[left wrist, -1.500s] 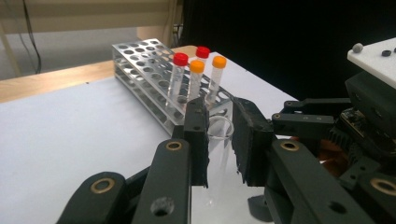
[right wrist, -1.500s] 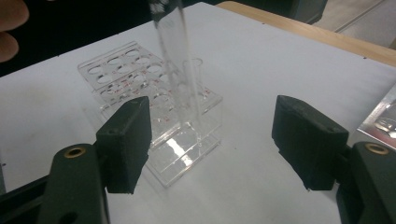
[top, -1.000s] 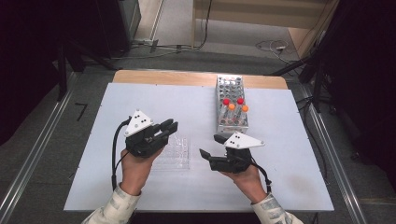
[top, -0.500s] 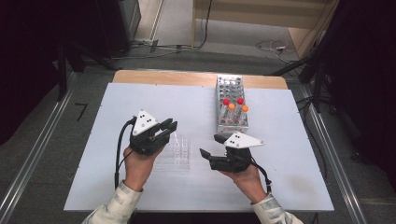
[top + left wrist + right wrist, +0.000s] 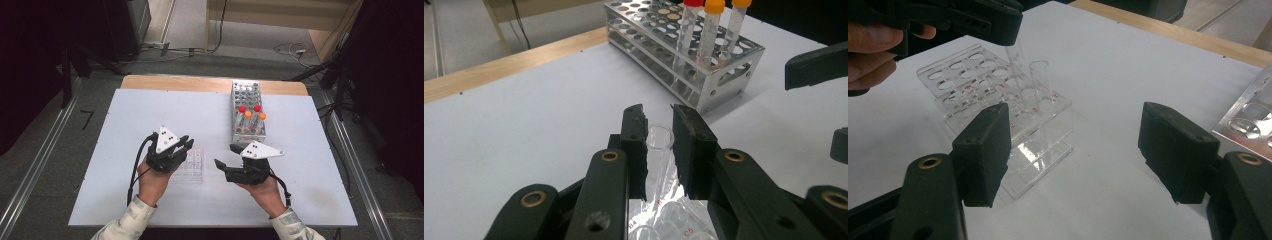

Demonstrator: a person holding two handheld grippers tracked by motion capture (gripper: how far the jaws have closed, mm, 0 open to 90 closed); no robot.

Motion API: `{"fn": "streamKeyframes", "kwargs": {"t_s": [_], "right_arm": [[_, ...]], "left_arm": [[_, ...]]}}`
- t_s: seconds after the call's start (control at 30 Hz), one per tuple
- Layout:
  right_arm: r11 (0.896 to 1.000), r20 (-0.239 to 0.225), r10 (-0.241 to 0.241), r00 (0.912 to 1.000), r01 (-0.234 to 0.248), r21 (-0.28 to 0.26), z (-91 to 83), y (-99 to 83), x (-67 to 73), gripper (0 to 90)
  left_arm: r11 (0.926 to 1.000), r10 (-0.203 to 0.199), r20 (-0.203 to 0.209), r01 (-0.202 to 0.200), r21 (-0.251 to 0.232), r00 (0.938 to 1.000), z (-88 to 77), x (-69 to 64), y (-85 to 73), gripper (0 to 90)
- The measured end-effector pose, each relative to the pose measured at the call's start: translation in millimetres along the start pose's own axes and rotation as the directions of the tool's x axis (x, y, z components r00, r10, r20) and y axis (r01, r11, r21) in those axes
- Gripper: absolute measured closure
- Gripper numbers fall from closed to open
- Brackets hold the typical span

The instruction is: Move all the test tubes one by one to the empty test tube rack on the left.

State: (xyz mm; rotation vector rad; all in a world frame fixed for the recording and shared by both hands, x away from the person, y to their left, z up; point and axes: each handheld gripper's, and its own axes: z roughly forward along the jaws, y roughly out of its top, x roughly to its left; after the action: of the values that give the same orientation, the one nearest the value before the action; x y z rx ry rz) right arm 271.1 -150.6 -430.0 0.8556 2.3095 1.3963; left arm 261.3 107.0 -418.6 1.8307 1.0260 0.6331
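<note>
My left gripper (image 5: 186, 145) is shut on a clear, uncapped test tube (image 5: 660, 140), which it holds tilted over the clear acrylic rack (image 5: 194, 164). In the right gripper view the same tube (image 5: 1016, 57) hangs from the left gripper (image 5: 973, 20), its lower end at the rack's top plate (image 5: 963, 75). A second clear tube (image 5: 1040, 80) stands upright in that rack. My right gripper (image 5: 226, 156) rests just right of the rack. In its own view the right gripper (image 5: 1083, 145) is open with nothing between its pads.
A metal tube rack (image 5: 246, 95) stands at the back right and holds several tubes with red and orange caps (image 5: 251, 112). In the left gripper view the metal rack (image 5: 724, 85) is beyond the jaws. A wooden strip (image 5: 210, 84) borders the table's far edge.
The left gripper has come down a little with the clear tube, closer onto the acrylic rack. The right gripper has kept still.
</note>
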Motion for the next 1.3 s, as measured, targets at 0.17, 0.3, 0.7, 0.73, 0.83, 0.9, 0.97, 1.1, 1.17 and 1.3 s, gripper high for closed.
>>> {"fn": "streamKeyframes", "kwargs": {"t_s": [0.17, 0.3, 0.7, 0.73, 0.83, 0.9, 0.97, 1.1, 1.17, 1.3], "right_arm": [[1.0, -0.001, -0.001, 1.0, 0.001, 0.003, 0.3, -0.2, 0.3, 27.6], [1.0, -0.001, -0.002, 1.0, 0.002, 0.005, 0.6, -0.3, 0.1, 27.6], [1.0, 0.006, -0.004, 1.0, 0.004, 0.004, 0.9, -0.5, -1.3, 27.6], [1.0, 0.009, -0.001, 1.0, 0.001, 0.004, 0.6, -0.6, -1.6, 27.6], [1.0, 0.029, 0.005, 0.9996, -0.005, 0.002, 0.3, -0.9, -5.2, 27.6], [1.0, 0.05, 0.018, 0.9986, -0.018, 0.001, -0.6, -1.3, -10.0, 27.6], [0.999, 0.077, 0.038, 0.9963, -0.038, -0.004, -2.0, -2.5, -18.6, 27.7], [0.997, 0.129, 0.073, 0.989, -0.072, -0.007, -4.5, -4.5, -32.0, 27.8], [0.996, 0.159, 0.089, 0.9832, -0.09, -0.001, -5.2, -5.1, -37.7, 27.9], [0.992, 0.225, 0.121, 0.9669, -0.123, -0.004, -6.8, -6.3, -48.2, 28.4]], "left_arm": [[1.0, 0.0, 0.003, 0.0, 0.006, 1.0, 1.7, -0.4, -1.8, 75.8], [0.9999, -0.007, 0.007, 0.007, 0.009, 0.9999, 2.2, 0.0, -2.4, 75.4], [0.9995, -0.032, 0.031, 0.032, 0.006, 0.999, 3.3, 1.5, -3.5, 74.4], [0.9994, -0.034, 0.031, 0.034, 0.004, 0.9989, 3.1, 1.9, -3.4, 73.9], [0.9985, -0.053, 0.037, 0.053, -0.01, 0.9979, 0.8, 3.5, -2.5, 72.3], [0.9976, -0.066, 0.041, 0.066, -0.019, 0.997, -0.4, 4.6, -2.1, 72.1], [0.9968, -0.075, 0.048, 0.076, -0.023, 0.996, -1.6, 6.0, -1.8, 68.8], [0.9954, -0.09, 0.049, 0.092, -0.029, 0.9947, -2.5, 7.9, -1.5, 60.8], [0.9944, -0.099, 0.043, 0.101, -0.031, 0.9941, -2.4, 8.5, -1.2, 54.5], [0.9941, -0.102, 0.021, 0.103, -0.033, 0.9945, -3.3, 8.3, 0.0, 43.3]]}}
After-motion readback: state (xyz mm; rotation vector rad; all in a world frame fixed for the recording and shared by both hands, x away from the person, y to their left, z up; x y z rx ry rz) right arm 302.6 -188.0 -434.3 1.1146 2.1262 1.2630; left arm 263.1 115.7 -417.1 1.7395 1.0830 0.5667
